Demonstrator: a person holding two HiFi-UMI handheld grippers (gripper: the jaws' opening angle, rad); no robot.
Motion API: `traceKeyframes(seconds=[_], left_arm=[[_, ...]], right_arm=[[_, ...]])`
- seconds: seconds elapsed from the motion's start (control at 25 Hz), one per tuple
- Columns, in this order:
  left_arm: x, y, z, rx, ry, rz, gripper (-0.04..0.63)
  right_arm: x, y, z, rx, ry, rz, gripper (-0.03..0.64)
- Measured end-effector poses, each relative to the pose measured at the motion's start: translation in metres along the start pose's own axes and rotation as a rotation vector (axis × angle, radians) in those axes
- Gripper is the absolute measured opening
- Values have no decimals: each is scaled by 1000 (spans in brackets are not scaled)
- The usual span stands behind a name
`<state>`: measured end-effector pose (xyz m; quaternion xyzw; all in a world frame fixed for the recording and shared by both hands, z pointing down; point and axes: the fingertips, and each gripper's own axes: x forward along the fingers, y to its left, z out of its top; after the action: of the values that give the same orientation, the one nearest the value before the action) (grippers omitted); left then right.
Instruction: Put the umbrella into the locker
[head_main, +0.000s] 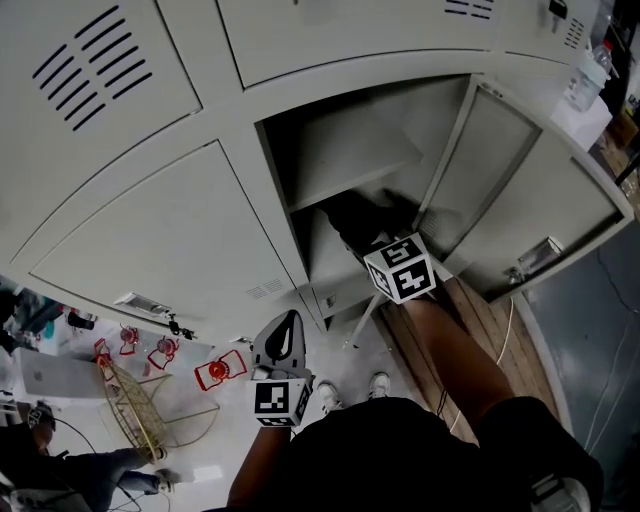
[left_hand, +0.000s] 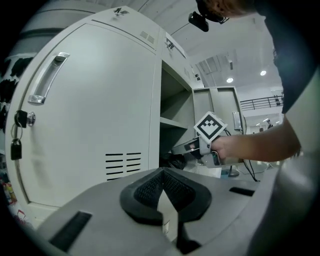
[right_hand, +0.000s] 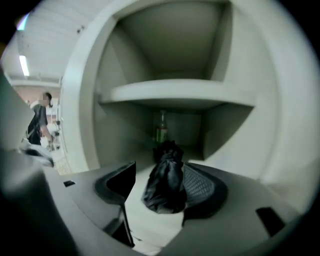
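Note:
The black folded umbrella (right_hand: 167, 182) lies on the floor of the open locker's lower compartment, under a shelf (right_hand: 180, 92). My right gripper (right_hand: 162, 192) is open around its near end, with a clear gap on the left pad's side. From the head view, that gripper (head_main: 372, 240) reaches into the locker opening at the umbrella (head_main: 360, 215). The left gripper view shows the same hand and gripper (left_hand: 190, 147) at the compartment. My left gripper (left_hand: 161, 187) is shut and empty, held low near my body (head_main: 288, 330), away from the locker.
A green bottle (right_hand: 161, 127) stands at the back of the compartment behind the umbrella. The locker door (head_main: 520, 190) hangs open to the right. A neighbouring closed door has a handle (left_hand: 47, 77) and a padlock (left_hand: 16, 147). A wire rack (head_main: 135, 405) stands on the floor at left.

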<state>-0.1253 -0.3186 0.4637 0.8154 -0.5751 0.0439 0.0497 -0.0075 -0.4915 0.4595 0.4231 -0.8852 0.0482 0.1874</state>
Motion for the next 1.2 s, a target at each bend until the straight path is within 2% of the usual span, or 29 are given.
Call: traceKeyframes(seconds=[0.16,0.36,0.56,0.84,1.2], left_arm=[[7,-5,6,7,-5,-17,-3],[13,-13,14,13,-12,-36,-3],[14,-18,16,19,-18,-46,-3],[13,-17,21,36,-21,-42,-3],[11,-18,19,44,-23,-34,-3]], right_arm=[[-37,11,1,33,-56,7,295],[-73,26,-11,15,-84,4,245],[-98,37,-20,10,-100,1,147],[-122,45,-25,-63,-123,-57,7],[-136,50,-31,-22,-146,-77,-2]])
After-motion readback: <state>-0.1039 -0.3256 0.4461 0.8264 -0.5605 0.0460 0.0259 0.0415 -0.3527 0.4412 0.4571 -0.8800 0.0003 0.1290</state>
